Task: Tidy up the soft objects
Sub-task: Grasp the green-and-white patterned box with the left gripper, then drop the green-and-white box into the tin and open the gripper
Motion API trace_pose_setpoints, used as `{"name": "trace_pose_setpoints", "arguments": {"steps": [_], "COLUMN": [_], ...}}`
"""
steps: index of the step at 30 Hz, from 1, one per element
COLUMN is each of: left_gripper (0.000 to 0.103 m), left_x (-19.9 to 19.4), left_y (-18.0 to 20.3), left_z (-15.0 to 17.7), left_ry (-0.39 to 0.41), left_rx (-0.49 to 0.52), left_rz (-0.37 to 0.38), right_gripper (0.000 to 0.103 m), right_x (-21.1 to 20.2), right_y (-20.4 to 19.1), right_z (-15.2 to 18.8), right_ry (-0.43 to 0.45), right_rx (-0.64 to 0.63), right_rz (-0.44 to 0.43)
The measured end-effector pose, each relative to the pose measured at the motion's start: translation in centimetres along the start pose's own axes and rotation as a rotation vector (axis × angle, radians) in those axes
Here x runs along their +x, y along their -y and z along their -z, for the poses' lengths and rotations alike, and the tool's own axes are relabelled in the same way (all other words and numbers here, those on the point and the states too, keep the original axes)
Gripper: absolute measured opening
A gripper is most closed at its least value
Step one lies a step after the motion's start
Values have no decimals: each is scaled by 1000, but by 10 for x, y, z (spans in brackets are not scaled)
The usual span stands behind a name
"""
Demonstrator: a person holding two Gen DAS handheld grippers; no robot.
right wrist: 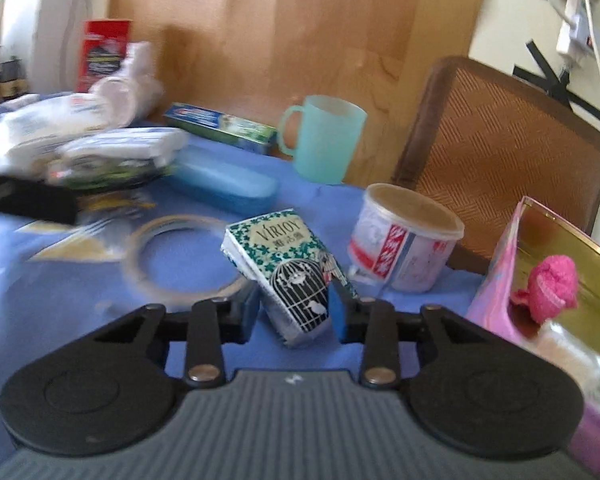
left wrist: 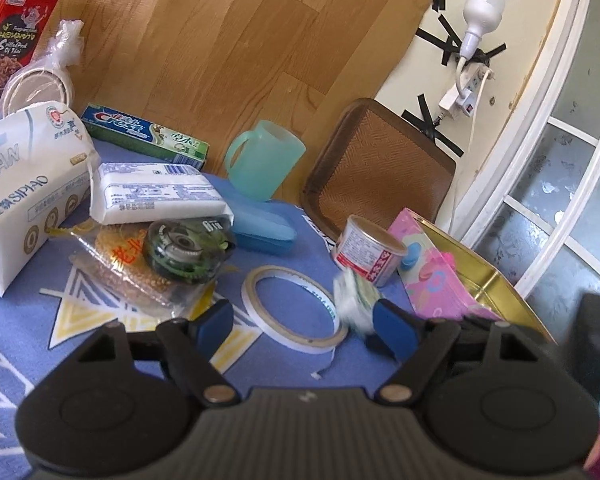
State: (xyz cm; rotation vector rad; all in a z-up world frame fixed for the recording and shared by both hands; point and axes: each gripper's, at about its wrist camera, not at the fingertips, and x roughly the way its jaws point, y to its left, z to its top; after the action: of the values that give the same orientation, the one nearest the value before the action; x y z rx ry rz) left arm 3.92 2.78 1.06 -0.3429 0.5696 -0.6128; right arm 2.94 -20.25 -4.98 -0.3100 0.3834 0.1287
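So the thing that matters here: the tissue pack [right wrist: 290, 276] sits right between the right gripper [right wrist: 292, 312] fingers, long axis running away from the fingers and tipped up a bit, leaning left at the top. Both blue pads look pressed onto its lower end, one on each side, so I'd call that gripper clamped on the pack. It looks lifted off the blue cloth [right wrist: 60, 300], though I can't say for sure.

Just right of those fingers is the pink box [right wrist: 496, 292] with its gold inside, and a pink knitted thing [right wrist: 550, 284] is already in there. My guess is that's where the soft stuff goes, so the next move is a short swing right and over the rim.

The left gripper [left wrist: 304, 322] is spread wide open with nothing in it, hovering just short of the tape roll [left wrist: 296, 308]. The blurry pack [left wrist: 356, 296] is at its right finger, so the right hand clearly owns this one.

Farther out beyond the fingers: a can [right wrist: 404, 240], then bigger tissue packs [left wrist: 156, 192] at far left.
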Motion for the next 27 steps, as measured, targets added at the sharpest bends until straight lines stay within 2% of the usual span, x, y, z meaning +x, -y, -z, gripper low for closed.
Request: {"name": "trace_pose_setpoints", "arguments": {"steps": [6,7,9,12,14,16,17,18,20,24,27], "left_gripper": [79,79,78,74,67,57,48,48,48,48,48], "left_x": [4,5,5,5,8,14,17,20,22,32,44], "left_y": [11,14,21,30,39,46,48,50,59,85,120], "left_z": [2,3,5,10,15,22,27,30,30,14,-1], "left_ry": [-42,-49,-71,-112,-161,-218,-247,-258,-251,-240,-215], "left_rx": [57,68,84,68,85,112,112,111,133,165,232], "left_rz": [42,46,62,105,109,82,83,83,61,122,195], "right_gripper": [44,47,61,68,68,67,65,54,43,39,39], "right_x": [-62,-71,-83,-86,-84,-80,-78,-76,-75,-83,-101], "right_y": [-29,-29,-25,-14,-11,-13,-16,-19,-24,-15,2], "right_z": [33,36,41,42,44,45,46,46,46,48,50], "right_ry": [41,43,36,23,11,1,-4,-7,1,43,130], "right_rx": [-149,-143,-78,51,103,116,114,112,106,121,154], "right_rz": [-103,-129,-174,-204,-203,-212,-221,-226,-234,-185,-100]}}
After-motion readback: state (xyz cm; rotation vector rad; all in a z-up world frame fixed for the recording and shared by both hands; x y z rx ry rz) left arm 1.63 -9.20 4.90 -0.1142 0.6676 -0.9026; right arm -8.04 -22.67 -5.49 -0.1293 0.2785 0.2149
